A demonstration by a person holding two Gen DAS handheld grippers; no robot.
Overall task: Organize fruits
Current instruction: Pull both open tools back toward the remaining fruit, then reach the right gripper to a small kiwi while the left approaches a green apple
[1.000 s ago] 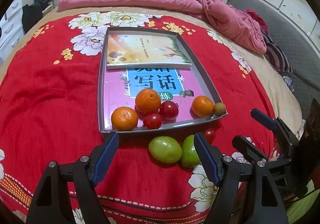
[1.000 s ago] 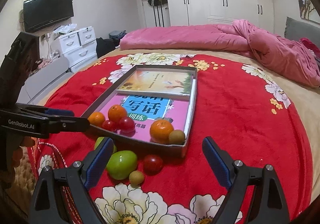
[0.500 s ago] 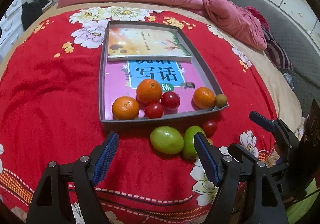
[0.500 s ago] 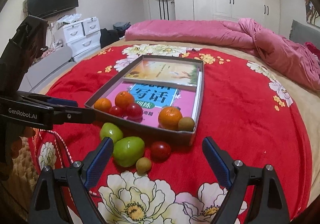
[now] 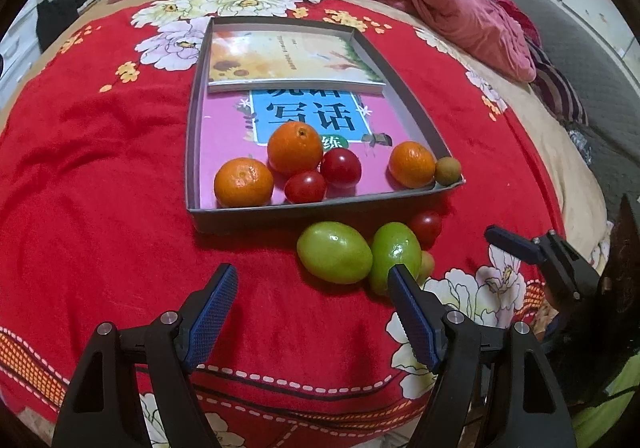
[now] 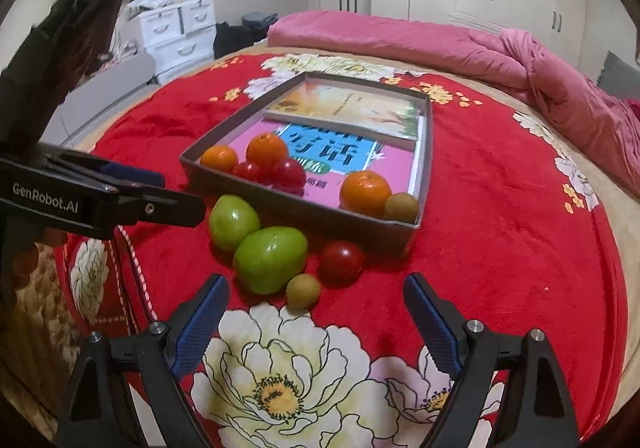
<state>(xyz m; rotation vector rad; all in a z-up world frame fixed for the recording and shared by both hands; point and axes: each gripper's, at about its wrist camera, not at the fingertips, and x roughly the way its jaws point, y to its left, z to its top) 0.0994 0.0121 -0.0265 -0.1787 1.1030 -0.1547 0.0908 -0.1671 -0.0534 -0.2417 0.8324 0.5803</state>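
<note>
**Four fruits waited outside the tray**

Four pieces lay on the red blanket [image 6: 500, 232] just beside the grey tray [image 5: 192, 152]: two green fruits [image 6: 270, 264], a red tomato [image 6: 341, 257] and a small brown fruit [image 6: 303, 291]. They probably sat there for pickup. The right gripper [image 6: 316, 308] hovered over them, jaws closing with nothing between. The left gripper [image 5: 312, 308] stood spread and empty. Only the right wrist view showed the brown fruit clearly; the left showed the tray's oranges [image 5: 295, 147] from above.

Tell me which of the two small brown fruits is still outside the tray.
The small brown fruit on the red blanket, beside the larger green fruit and a red tomato. The other brown one sits in the tray's near corner beside an orange.
</note>
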